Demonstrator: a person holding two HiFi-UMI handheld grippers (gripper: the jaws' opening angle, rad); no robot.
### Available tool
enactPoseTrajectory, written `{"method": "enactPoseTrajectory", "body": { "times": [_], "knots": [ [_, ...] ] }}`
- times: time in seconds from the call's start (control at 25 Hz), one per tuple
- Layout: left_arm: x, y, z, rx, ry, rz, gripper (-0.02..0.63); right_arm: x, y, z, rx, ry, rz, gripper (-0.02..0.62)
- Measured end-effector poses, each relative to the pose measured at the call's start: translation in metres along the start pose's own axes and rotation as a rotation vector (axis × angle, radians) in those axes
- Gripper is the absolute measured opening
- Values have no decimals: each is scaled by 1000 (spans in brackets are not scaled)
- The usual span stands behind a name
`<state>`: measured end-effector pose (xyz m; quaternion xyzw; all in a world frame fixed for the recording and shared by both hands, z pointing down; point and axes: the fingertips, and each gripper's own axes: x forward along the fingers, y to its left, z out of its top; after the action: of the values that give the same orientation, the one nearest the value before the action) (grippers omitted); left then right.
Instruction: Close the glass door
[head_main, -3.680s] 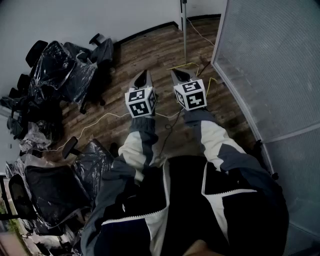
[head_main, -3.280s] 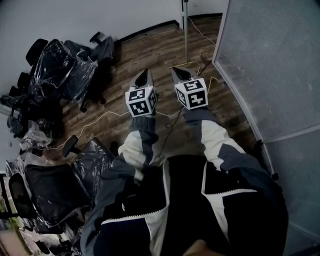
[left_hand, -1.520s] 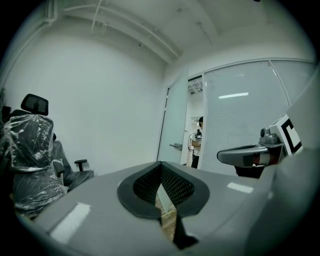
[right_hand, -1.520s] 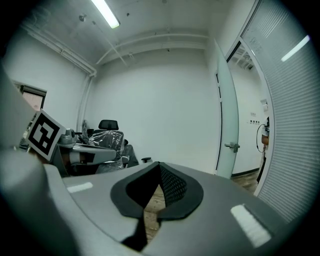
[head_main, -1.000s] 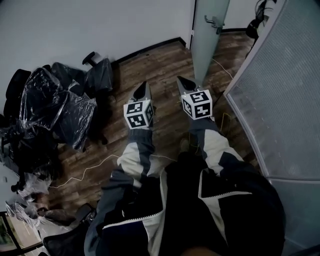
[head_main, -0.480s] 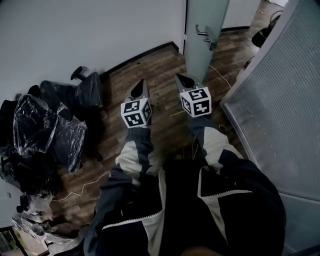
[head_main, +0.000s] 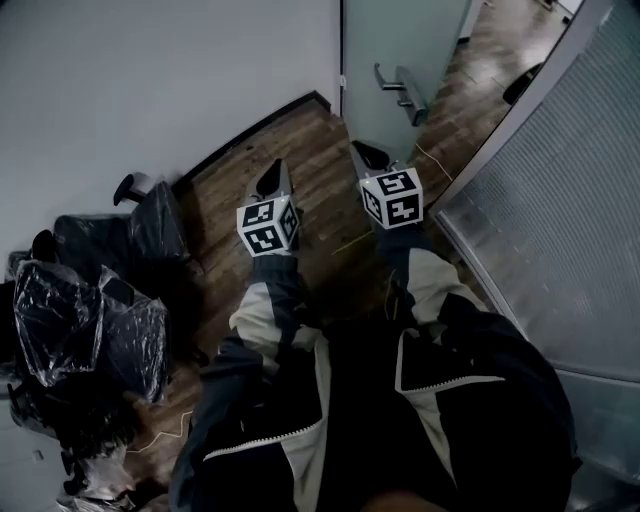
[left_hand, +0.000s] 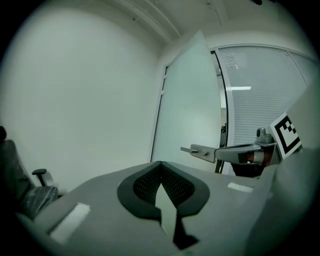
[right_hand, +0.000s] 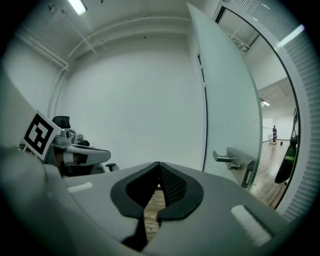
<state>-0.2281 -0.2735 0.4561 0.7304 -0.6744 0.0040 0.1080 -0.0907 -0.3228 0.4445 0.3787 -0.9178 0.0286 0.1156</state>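
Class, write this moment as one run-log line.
glass door open | handle untouched | left gripper jaws shut, empty | right gripper jaws shut, empty

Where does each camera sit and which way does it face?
Head view: on the head, steeply down at floor and glass door; sleeves, left hand-held gripper, right hand-held gripper show.
Left gripper view: on that gripper, along its shut jaws toward wall and door.
Right gripper view: likewise, toward the door handle.
All share the door.
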Motion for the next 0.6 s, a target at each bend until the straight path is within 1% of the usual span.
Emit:
{"method": "enactPoseTrajectory", "body": {
  "times": [0.24,0.4,0.48,0.6],
  "knots": [
    [95,23,21,20,20,-190,3,54,-42,18,33,8,-190,5],
    [141,40,33,40,26,-285,3,82,-55,33,47,-2,-286,5],
    [162,35,37,50,29,-342,3,87,-66,35,55,-8,-340,5],
    [186,13,36,62,44,-424,3,82,-87,30,68,6,-410,5]
  ]
}}
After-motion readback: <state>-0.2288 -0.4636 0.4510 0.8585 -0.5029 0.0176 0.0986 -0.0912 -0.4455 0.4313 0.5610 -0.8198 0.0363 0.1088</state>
